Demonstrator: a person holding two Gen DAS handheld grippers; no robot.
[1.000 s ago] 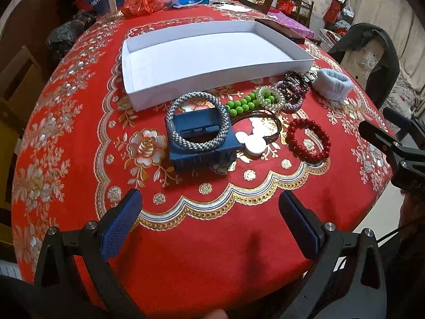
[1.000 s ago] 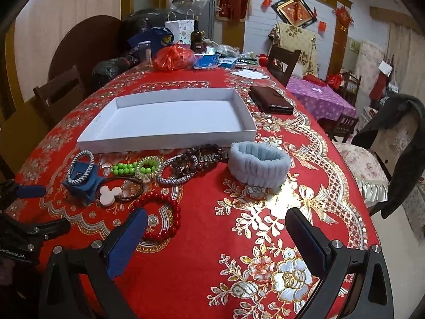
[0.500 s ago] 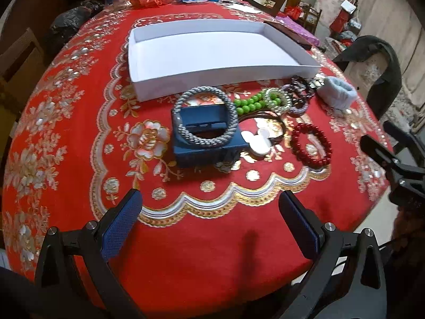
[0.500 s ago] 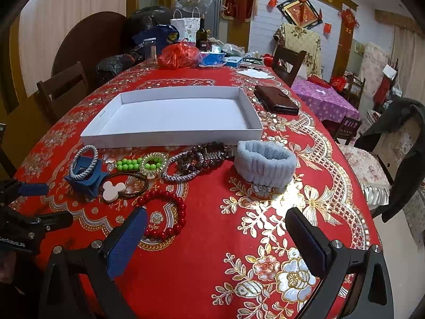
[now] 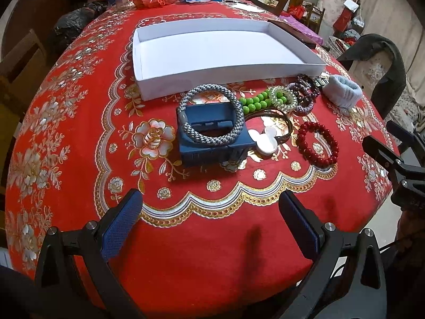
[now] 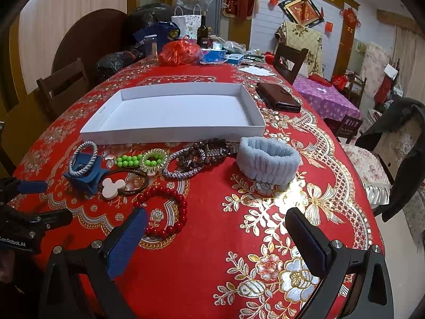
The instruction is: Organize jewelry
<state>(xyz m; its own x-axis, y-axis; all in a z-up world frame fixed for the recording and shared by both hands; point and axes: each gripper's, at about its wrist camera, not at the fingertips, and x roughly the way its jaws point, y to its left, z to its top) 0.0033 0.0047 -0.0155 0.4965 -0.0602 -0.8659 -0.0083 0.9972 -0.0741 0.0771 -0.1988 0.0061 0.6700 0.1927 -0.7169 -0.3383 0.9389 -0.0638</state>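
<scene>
Left tongs point(image 5: 209, 224): jaws wide apart, holding nothing, at the bottom of the frame over the red-clothed surface point(image 5: 79, 138). Against the frame a second ago, the jewelry sits lower and larger in this view, so these tongs have come closer and tipped down toward it.

Right tongs point(image 6: 216, 228): also spread apart and empty, bottom of frame. View has shifted only slightly; the red bead bracelet point(image 6: 164, 211) now lies just above and beside the left blue pad point(image 6: 127, 239), partly behind it.

Outward from the left tongs: blue hair claw point(image 5: 209, 143) at frame centre, with a grey braided bracelet point(image 5: 211, 117) resting on top of it. Just right of it, a white mouse-shaped charm on brown cords point(image 5: 265, 139), then the red bead bracelet point(image 5: 317, 143). Behind these, a row: green beads point(image 5: 252, 103), clear coil tie point(image 5: 283, 98), dark bead bracelets point(image 5: 305, 93), pale blue fabric band point(image 5: 342, 93) at the right.

White tray point(image 5: 186, 86) lies beyond the row, upper centre, nothing in it. None of the jewelry has changed place on the surface. A dark wallet point(image 6: 279, 98) lies right of the tray.
</scene>
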